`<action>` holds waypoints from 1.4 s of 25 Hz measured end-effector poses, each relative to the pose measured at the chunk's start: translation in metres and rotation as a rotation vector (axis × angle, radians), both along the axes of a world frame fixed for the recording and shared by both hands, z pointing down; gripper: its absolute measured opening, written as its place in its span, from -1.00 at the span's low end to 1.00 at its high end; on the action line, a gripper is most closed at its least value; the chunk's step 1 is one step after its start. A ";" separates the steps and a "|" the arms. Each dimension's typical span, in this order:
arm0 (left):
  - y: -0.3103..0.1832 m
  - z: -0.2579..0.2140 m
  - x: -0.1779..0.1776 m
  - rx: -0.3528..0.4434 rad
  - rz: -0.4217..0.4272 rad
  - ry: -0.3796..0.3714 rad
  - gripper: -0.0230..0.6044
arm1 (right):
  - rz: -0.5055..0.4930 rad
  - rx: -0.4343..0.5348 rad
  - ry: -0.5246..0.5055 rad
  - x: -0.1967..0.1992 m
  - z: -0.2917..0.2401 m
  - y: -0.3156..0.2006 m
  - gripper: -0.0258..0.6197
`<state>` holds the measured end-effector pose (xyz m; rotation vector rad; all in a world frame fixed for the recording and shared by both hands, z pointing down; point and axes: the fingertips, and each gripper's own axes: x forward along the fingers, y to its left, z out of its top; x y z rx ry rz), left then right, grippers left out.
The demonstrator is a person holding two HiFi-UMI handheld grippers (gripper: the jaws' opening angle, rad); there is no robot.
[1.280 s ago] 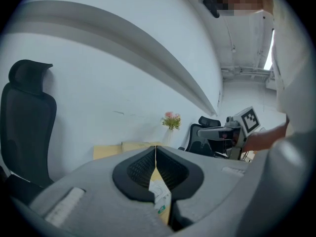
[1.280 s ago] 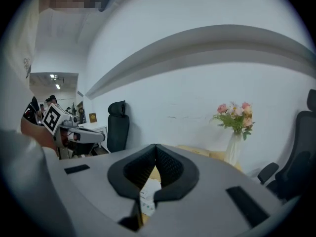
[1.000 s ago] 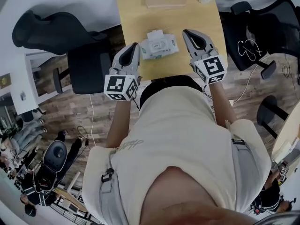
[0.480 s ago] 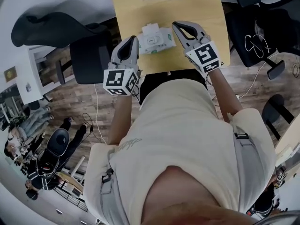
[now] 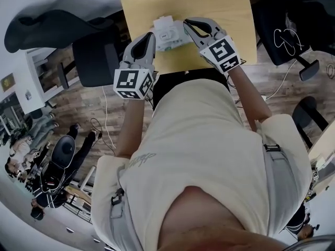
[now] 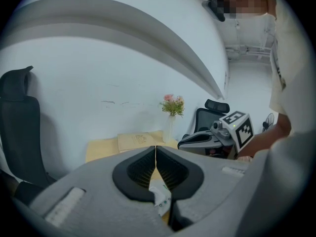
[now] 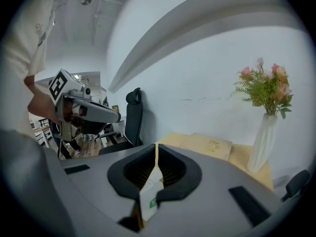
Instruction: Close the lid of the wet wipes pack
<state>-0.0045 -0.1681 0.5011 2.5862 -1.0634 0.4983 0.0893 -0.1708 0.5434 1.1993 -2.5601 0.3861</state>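
Observation:
A white wet wipes pack (image 5: 167, 34) lies on the wooden table (image 5: 225, 14), just past its near edge. My left gripper (image 5: 151, 36) is at the pack's left side, and my right gripper (image 5: 187, 23) is at its right side. Both look shut, with the jaws meeting at the tips and nothing held between them. In the left gripper view the pack (image 6: 161, 199) shows below the left gripper (image 6: 156, 148). In the right gripper view the pack (image 7: 148, 197) shows below the right gripper (image 7: 156, 146). I cannot tell how the lid stands.
One black office chair (image 5: 93, 61) stands left of the table, and another (image 5: 285, 27) stands to the right. A white vase of pink flowers (image 7: 264, 132) and a flat tan envelope (image 7: 207, 144) sit at the table's far end by the wall.
Both grippers have moved forward and inward to the pack. The right one has swung left until its tip reaches the pack's right edge.

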 end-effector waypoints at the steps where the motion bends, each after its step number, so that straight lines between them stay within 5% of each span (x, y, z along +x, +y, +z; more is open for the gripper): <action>1: 0.001 0.001 0.000 -0.003 -0.002 0.005 -0.87 | -0.007 -0.008 0.009 -0.002 0.002 -0.001 -0.91; 5: 0.002 0.005 -0.011 -0.016 -0.045 0.029 -0.87 | -0.040 -0.041 0.045 -0.012 0.011 -0.008 -0.70; 17: 0.003 0.029 -0.043 -0.082 -0.169 0.043 -0.87 | -0.140 -0.208 0.113 -0.033 0.098 -0.048 -0.70; 22: 0.007 0.036 -0.045 -0.109 -0.204 0.051 -0.87 | -0.145 -0.384 0.018 -0.039 0.136 -0.060 -0.70; 30: 0.008 0.040 -0.045 -0.060 -0.176 -0.044 -0.87 | -0.165 -0.517 0.021 -0.051 0.174 -0.077 -0.70; 35: 0.009 0.050 -0.040 -0.091 -0.168 -0.031 -0.87 | -0.185 -0.633 -0.015 -0.061 0.190 -0.075 -0.69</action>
